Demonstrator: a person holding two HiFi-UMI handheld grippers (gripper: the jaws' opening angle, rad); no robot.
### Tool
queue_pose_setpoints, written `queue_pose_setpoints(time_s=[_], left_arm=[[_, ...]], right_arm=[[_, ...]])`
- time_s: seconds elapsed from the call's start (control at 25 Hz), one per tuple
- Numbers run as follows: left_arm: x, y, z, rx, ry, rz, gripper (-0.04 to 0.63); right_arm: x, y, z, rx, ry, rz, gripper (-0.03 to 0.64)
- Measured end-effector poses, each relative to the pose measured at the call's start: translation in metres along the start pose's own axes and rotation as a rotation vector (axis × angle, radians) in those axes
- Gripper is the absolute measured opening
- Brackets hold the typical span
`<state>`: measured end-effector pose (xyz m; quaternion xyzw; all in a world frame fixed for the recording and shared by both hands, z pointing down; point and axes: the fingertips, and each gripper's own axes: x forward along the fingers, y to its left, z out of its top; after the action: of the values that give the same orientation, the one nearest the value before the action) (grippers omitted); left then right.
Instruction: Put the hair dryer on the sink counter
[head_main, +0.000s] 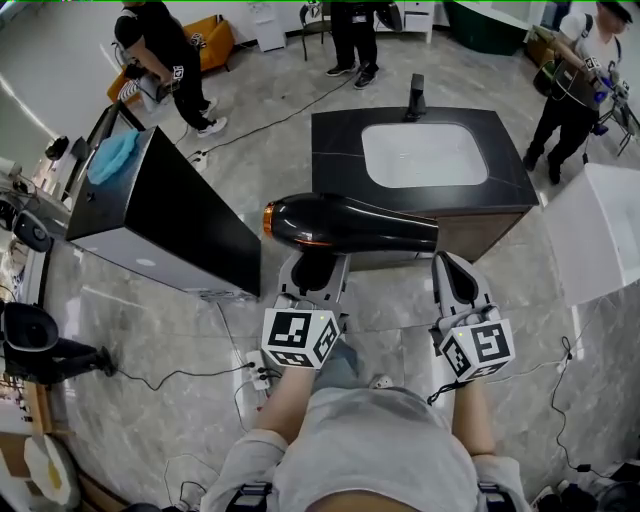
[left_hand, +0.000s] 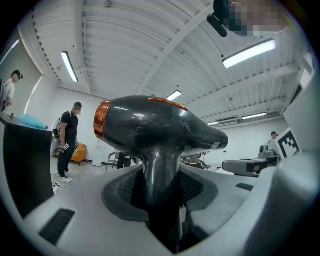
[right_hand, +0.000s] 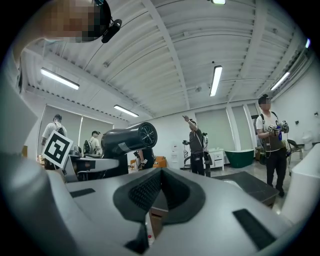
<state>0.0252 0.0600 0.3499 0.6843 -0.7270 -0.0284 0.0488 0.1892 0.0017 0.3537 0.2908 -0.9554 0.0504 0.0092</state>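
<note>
The black sink worktop (head_main: 335, 150) lies straight ahead. The hair dryer (head_main: 350, 222) is held in the air at the worktop's near edge, its long barrel crosswise with the nozzle to the right. The left gripper (head_main: 316, 268) clamps its handle from below, so the move is forward; the right gripper (head_main: 449, 262), jaws together and empty, sits alongside.

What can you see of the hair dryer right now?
The hair dryer is glossy black, plastic-looking, with an orange ring at its rear end. The left gripper clamps its handle, holding the barrel level in the air, nozzle toward the person's right, in front of the dark sink counter, not touching it.
</note>
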Motion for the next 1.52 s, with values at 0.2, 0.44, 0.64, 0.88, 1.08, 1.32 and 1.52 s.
queue_pose_setpoints(time_s=[0.2,0.44,0.64,0.88,1.08,1.32,1.52], left_arm=[[0.038,0.033,0.003,-0.011,0.012,-0.049,0.17],[0.083,0.073,0.013,-0.001,0.028,-0.114,0.17],[0.113,0.106,0.017,0.009,0.035,-0.154,0.17],[0.141,0.139,0.018,0.002,0.047,-0.205,0.17],[0.162,0.16,0.015,-0.014,0.056,-0.221,0.17],[0.19,0.17,0.007,-0.027,0.081,-0.235,0.17],[0.214,0.18,-0.001,-0.059,0.103,-0.232,0.17]], right_arm=[[0.045,-0.002,0.001,0.007,-0.004,-0.038,0.009],[0.099,-0.002,0.007,0.017,-0.016,-0.098,0.009],[0.138,0.001,0.009,0.011,-0.026,-0.13,0.009],[0.172,0.005,0.008,0.014,-0.033,-0.194,0.009],[0.187,0.004,0.001,0.018,-0.015,-0.231,0.009],[0.211,-0.011,-0.004,0.022,0.01,-0.24,0.009],[0.235,-0.026,-0.009,0.028,0.022,-0.226,0.009]])
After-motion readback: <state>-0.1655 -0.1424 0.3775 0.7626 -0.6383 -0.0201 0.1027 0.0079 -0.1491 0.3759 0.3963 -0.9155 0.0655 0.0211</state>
